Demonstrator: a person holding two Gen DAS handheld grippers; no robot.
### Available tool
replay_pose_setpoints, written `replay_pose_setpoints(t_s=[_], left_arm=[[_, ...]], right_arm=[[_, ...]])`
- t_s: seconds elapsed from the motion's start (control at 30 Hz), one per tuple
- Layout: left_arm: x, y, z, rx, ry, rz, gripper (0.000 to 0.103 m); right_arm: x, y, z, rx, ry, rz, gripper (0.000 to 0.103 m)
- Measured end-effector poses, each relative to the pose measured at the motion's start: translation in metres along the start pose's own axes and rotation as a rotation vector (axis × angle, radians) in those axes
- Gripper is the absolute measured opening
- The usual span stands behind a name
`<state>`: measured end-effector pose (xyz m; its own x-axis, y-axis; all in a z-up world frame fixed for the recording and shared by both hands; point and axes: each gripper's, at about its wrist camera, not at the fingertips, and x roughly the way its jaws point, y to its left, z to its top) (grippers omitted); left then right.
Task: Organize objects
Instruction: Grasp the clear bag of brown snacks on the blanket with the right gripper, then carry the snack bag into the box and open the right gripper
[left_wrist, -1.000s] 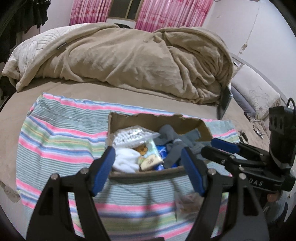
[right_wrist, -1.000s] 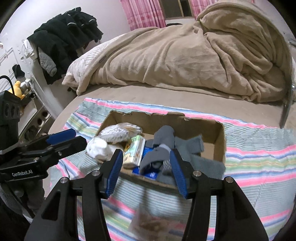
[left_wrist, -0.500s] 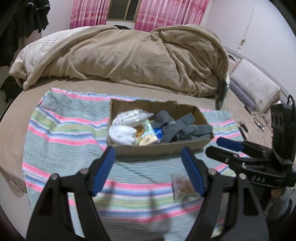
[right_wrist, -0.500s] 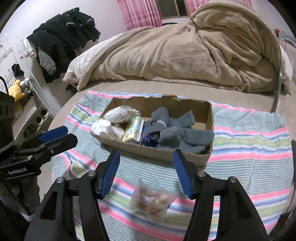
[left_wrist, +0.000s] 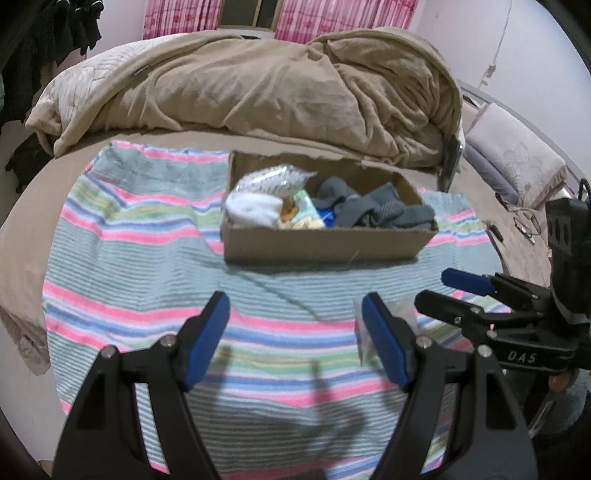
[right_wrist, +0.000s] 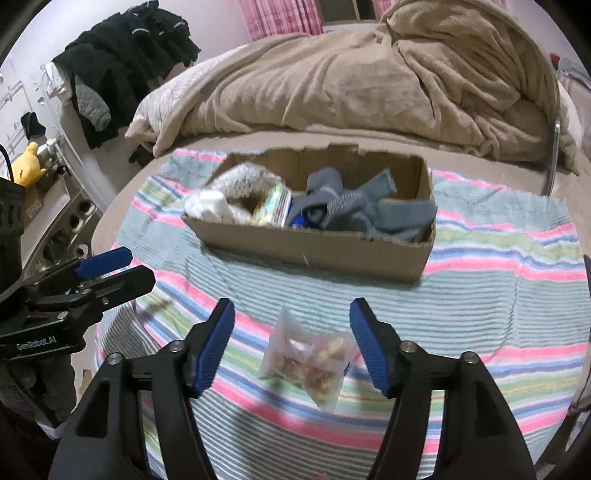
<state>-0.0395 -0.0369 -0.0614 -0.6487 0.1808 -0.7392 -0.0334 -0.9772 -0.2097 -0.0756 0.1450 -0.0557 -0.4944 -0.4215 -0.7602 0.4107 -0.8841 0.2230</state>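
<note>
Your left claw (left_wrist: 293, 334) hangs released over the striped towel (left_wrist: 147, 258). Beyond it sits the cardboard box (right_wrist: 314, 247) of grey socks (right_wrist: 354, 210). Your right claw (right_wrist: 291, 338), jaws just widened, brackets without touching a clear bag (right_wrist: 308, 363), probably of snacks, on the towel.

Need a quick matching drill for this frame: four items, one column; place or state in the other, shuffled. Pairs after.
Items:
1. cardboard box
2. clear snack bag
3. grey socks
4. right tool

Places or states:
A. inside the box
B. open, empty, over the bag
C. on the striped towel, near the beige blanket
D. flat on the towel, outside the box

Pairs: 1-C, 2-D, 3-A, 4-B
</note>
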Motion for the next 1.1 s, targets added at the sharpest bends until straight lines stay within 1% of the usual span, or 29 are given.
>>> replay_pose_setpoints(t_s=[0.03, 0.13, 0.3, 0.4, 0.43, 0.67, 0.73, 0.87, 0.9, 1.1], left_arm=[[0.001, 0.001, -0.003, -0.002, 0.004, 0.001, 0.079], [0.003, 0.006, -0.01, -0.008, 0.007, 0.003, 0.081], [0.014, 0.015, -0.018, -0.023, 0.034, 0.012, 0.082], [0.018, 0.021, -0.022, -0.034, 0.042, 0.011, 0.09], [0.019, 0.023, -0.023, -0.038, 0.044, 0.009, 0.091], [0.033, 0.036, -0.031, -0.067, 0.077, 0.018, 0.091], [0.037, 0.038, -0.033, -0.066, 0.086, 0.019, 0.091], [0.041, 0.036, -0.033, -0.056, 0.092, 0.031, 0.091], [0.041, 0.036, -0.033, -0.056, 0.093, 0.032, 0.091], [0.043, 0.034, -0.03, -0.054, 0.095, 0.037, 0.091]], right_arm=[[0.002, 0.0, -0.003, 0.001, 0.006, -0.003, 0.073], [0.01, -0.001, -0.01, 0.004, 0.03, -0.019, 0.075], [0.027, -0.003, -0.018, 0.012, 0.071, -0.041, 0.075], [0.038, -0.004, -0.021, 0.016, 0.096, -0.044, 0.075], [0.042, -0.003, -0.021, 0.014, 0.104, -0.048, 0.075], [0.064, -0.001, -0.027, 0.023, 0.155, -0.083, 0.077], [0.07, 0.0, -0.029, 0.018, 0.164, -0.098, 0.08], [0.074, -0.001, -0.031, 0.018, 0.162, -0.095, 0.08], [0.073, -0.001, -0.031, 0.018, 0.162, -0.092, 0.08], [0.065, -0.005, -0.028, 0.014, 0.156, -0.066, 0.068]])
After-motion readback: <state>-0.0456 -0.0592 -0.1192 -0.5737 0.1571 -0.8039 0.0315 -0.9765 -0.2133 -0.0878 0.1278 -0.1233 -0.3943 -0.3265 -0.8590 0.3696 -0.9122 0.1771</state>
